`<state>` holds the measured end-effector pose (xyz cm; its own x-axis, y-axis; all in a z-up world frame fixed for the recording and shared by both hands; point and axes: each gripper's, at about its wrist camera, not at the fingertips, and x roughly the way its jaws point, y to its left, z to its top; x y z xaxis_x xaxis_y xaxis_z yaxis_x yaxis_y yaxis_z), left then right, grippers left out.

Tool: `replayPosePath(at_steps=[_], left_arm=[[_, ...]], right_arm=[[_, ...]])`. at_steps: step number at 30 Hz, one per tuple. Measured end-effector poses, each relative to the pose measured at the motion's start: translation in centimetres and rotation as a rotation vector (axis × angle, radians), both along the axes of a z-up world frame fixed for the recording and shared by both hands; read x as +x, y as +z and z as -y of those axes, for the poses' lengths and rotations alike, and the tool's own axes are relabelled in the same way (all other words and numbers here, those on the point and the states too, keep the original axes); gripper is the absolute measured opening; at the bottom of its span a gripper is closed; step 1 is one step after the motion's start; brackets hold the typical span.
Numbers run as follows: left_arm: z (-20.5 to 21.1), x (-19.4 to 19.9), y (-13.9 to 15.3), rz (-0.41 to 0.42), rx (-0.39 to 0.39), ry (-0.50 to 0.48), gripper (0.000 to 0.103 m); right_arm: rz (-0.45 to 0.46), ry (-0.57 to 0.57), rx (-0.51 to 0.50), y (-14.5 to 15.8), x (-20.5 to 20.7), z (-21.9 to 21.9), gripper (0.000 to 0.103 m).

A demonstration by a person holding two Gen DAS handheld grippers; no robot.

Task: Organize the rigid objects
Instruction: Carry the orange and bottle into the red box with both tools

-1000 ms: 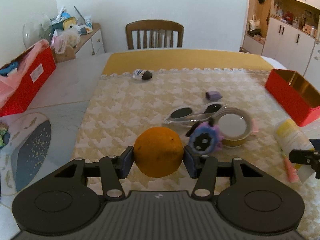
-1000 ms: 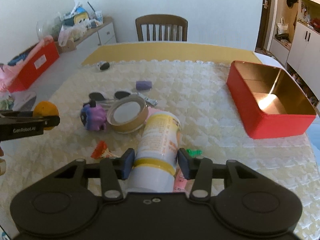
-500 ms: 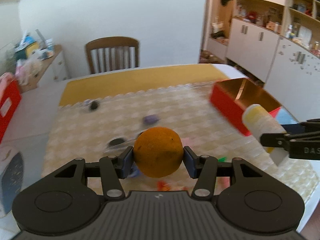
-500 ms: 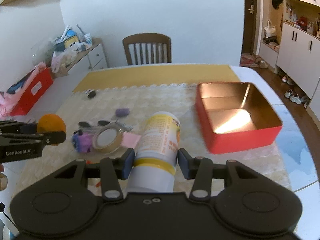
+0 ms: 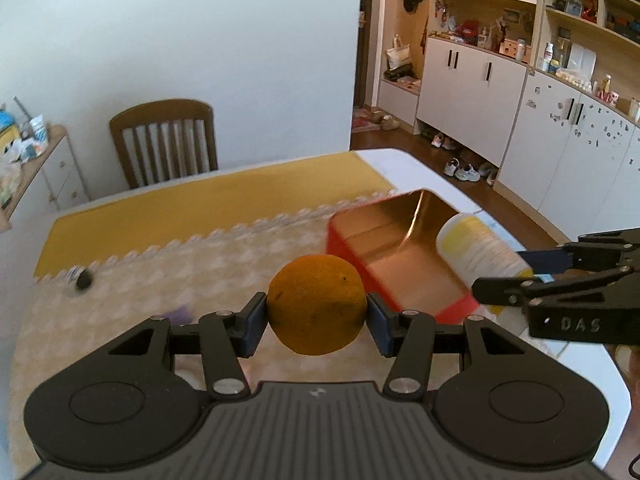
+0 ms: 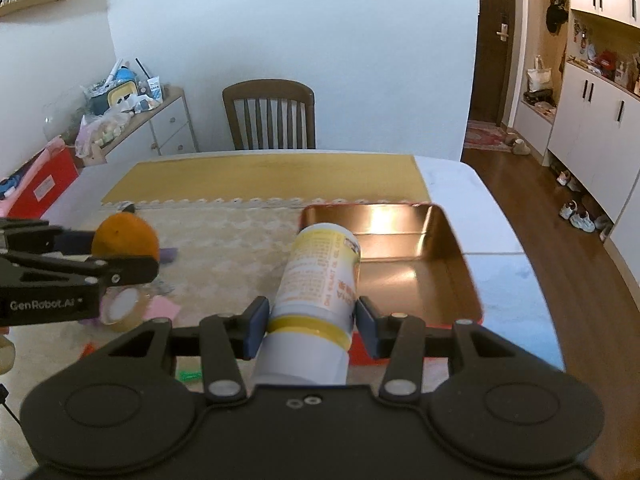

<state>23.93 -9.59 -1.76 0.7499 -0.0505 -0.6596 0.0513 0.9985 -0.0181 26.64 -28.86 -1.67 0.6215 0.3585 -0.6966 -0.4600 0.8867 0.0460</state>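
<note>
My left gripper (image 5: 317, 322) is shut on an orange (image 5: 317, 304) and holds it in the air above the table, left of the red tin box (image 5: 352, 236). The orange also shows in the right wrist view (image 6: 126, 238). My right gripper (image 6: 311, 320) is shut on a white and yellow bottle (image 6: 318, 280), held lying along the fingers, its far end over the near left corner of the open red tin box (image 6: 452, 264). The bottle also shows in the left wrist view (image 5: 480, 252). The box is empty inside.
A tape roll (image 6: 124, 306), a pink sheet (image 6: 162, 308), a purple block (image 6: 170, 254) and small scraps lie on the patterned tablecloth (image 6: 232, 240) at left. A small dark object (image 5: 82, 280) lies near the yellow strip. A wooden chair (image 6: 270, 116) stands behind the table.
Both grippers have risen and moved right toward the red tin box, each carrying its object. The bottle's far end now hangs over the box's near left corner.
</note>
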Motion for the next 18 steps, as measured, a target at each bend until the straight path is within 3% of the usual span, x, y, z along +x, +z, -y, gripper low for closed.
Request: replayPosePath(at_steps=[8,18], left_arm=[[4.3,6.0,-0.7,-0.016,-0.002,0.012,0.052],[6.9,12.9,-3.7,-0.098,0.014,0.006,0.052]], right_arm=[[-0.012,0.034,-0.024,-1.2,5.1,2.7,0.046],[-0.023,0.098,-0.075,-3.7,9.5,3.6,0.046]])
